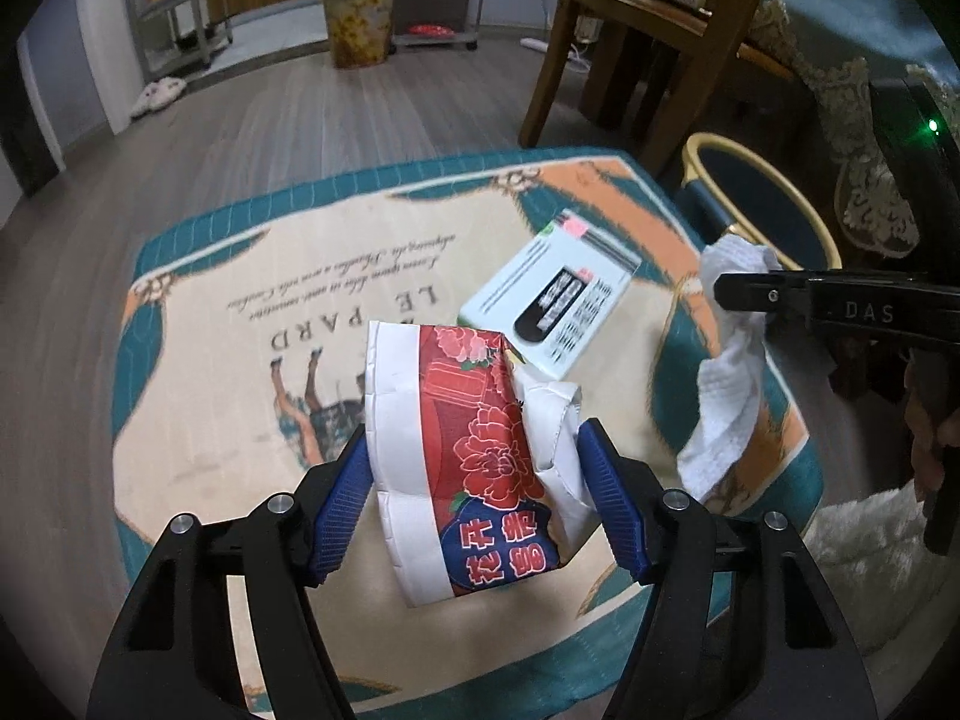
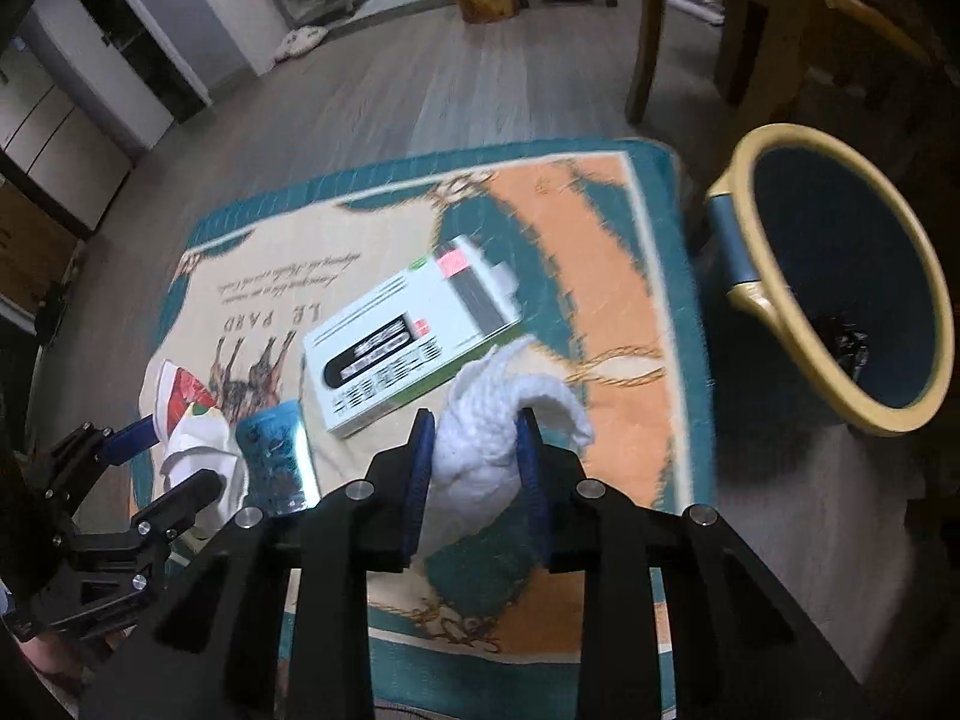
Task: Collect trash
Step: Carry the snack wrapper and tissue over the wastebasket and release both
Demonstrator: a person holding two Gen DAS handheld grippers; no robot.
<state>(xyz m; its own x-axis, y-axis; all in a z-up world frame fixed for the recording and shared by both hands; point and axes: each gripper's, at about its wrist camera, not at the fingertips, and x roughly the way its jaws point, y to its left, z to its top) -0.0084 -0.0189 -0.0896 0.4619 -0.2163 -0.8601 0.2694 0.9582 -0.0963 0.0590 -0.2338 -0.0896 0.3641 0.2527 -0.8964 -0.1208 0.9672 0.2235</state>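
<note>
red wrapper [image 1: 480, 450]: crumpled packaging, red flower print with white bands and a blue label, was held up off the cloth between blue pads, kinda tilted

white tissue [image 2: 486, 444]: scrunched-up wad, was pinched in the middle, loose ends sticking out

white box [image 2: 414, 348]: flat carton with black and green print, was left lying flat on the cloth

trash bin [image 2: 840, 276]: dark blue with a yellow rim, was seen open just beside the cloth's edge

Dark object [image 2: 846, 342] in bin [image 2: 756, 294] unidentifiable; rug text [image 1: 336, 282] blurred.
</note>
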